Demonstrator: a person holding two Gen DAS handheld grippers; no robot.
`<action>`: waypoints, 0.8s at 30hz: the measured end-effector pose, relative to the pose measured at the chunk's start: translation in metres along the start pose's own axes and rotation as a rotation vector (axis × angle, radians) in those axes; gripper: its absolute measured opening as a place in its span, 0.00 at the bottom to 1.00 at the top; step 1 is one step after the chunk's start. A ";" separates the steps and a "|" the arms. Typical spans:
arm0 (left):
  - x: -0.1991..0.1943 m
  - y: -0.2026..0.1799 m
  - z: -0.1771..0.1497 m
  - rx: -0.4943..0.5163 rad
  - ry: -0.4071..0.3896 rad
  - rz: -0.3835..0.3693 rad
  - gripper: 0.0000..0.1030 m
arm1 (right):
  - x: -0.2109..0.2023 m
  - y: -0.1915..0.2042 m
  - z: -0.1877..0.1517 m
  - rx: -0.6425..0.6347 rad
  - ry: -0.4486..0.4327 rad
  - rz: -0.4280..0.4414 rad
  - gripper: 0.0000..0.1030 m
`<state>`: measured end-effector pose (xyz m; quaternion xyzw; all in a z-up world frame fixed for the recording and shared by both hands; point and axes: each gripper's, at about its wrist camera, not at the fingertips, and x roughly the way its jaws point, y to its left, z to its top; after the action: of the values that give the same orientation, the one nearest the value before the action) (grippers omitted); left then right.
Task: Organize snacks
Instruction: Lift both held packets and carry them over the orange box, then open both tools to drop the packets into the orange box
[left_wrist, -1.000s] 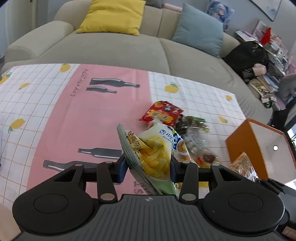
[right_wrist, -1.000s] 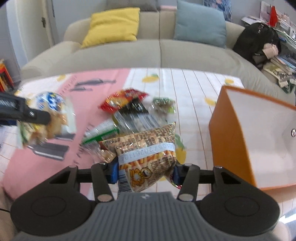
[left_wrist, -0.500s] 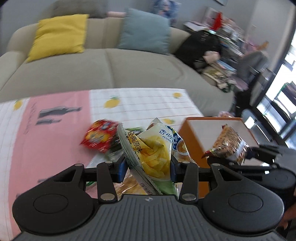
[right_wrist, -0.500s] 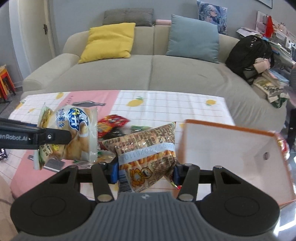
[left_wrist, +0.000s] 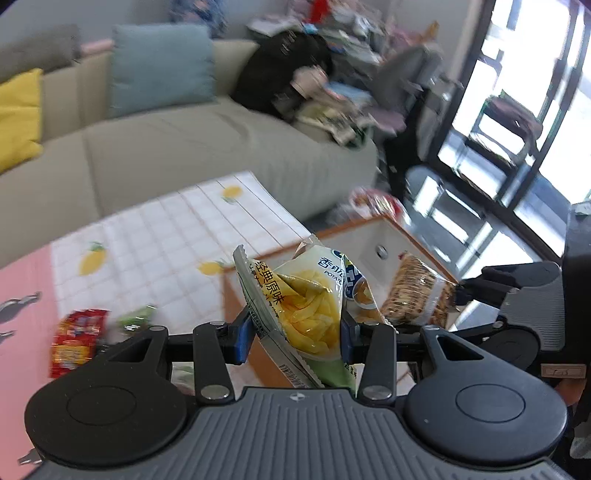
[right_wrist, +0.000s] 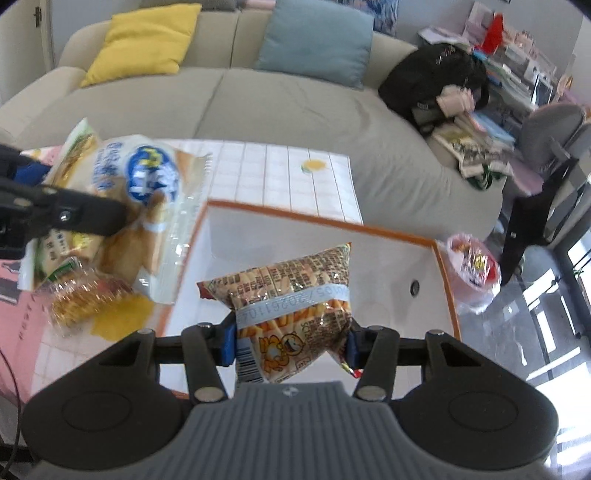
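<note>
Left wrist view: my left gripper (left_wrist: 293, 328) squeezes a green and yellow chip bag (left_wrist: 306, 314), which sits up above the near edge of the orange box (left_wrist: 391, 236). Right wrist view: my right gripper (right_wrist: 290, 345) pinches a brown snack bag (right_wrist: 291, 306) over the white inside of the orange box (right_wrist: 369, 230). I see a red snack pack (left_wrist: 77, 338) lying on the checked tablecloth (left_wrist: 159, 236). Just past the box's far corner is a pink bag (right_wrist: 472, 271).
</note>
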<state>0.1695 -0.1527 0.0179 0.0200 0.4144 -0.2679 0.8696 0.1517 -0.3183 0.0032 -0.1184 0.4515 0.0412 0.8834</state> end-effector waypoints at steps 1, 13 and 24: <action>0.008 -0.004 0.001 0.012 0.020 -0.004 0.48 | 0.005 -0.004 -0.002 -0.003 0.017 0.004 0.50; 0.085 -0.041 0.002 0.225 0.225 0.057 0.48 | 0.066 -0.015 -0.016 -0.055 0.180 0.037 0.50; 0.122 -0.046 -0.008 0.298 0.371 0.098 0.49 | 0.108 -0.018 -0.016 -0.099 0.319 0.076 0.51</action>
<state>0.2045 -0.2450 -0.0678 0.2169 0.5216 -0.2755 0.7778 0.2060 -0.3431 -0.0903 -0.1493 0.5874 0.0777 0.7916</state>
